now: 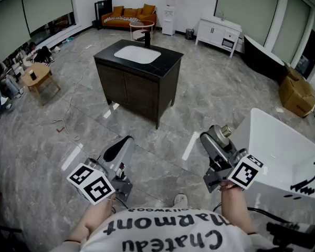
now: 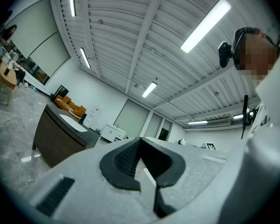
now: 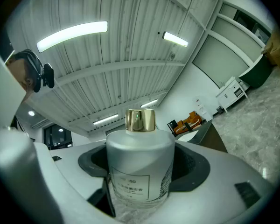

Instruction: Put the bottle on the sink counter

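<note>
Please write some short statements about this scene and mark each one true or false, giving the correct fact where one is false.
1. The right gripper is closed on the bottle. True.
2. The bottle stands on the sink counter. False: it is in the right gripper, well away from the counter.
3. The left gripper holds a cup. False: its jaws are together, with nothing between them.
4. The bottle has a gold cap. True.
5. The basin in the counter is black. False: it is white.
</note>
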Available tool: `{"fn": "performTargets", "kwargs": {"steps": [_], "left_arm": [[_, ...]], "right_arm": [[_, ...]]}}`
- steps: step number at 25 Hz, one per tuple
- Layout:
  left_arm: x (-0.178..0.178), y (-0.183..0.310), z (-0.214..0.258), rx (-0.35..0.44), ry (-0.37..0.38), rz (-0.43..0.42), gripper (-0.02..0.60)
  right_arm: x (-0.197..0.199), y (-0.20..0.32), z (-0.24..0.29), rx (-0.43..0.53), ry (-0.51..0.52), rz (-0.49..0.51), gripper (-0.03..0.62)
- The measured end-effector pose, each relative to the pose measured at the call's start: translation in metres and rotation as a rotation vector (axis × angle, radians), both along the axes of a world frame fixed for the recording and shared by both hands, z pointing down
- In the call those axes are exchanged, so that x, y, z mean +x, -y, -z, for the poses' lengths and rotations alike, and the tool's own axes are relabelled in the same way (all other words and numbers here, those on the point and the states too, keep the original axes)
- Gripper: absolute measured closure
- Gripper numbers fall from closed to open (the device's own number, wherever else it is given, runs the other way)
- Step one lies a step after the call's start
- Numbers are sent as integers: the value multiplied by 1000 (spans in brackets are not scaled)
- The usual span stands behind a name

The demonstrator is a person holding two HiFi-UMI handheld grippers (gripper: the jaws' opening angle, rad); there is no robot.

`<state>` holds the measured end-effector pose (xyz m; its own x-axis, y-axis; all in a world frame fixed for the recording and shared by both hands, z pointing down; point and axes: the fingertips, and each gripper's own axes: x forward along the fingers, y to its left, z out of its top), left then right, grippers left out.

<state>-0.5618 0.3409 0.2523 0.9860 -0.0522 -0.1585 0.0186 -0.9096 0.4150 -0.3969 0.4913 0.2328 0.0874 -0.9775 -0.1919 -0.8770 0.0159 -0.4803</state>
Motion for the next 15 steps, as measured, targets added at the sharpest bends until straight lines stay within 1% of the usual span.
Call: {"fn": "performTargets", "kwargs": {"steps": [9, 11, 15], "left_arm": [[4, 1, -4, 13, 8, -12, 566], [9, 6, -7, 6, 16, -12, 566], [25, 26, -15, -11, 29, -1, 566]], "right_arm": [[4, 7, -5, -3, -1, 1, 250], [10, 13, -7, -10, 2, 3, 250], [31, 30, -18, -13, 48, -3, 250]]}}
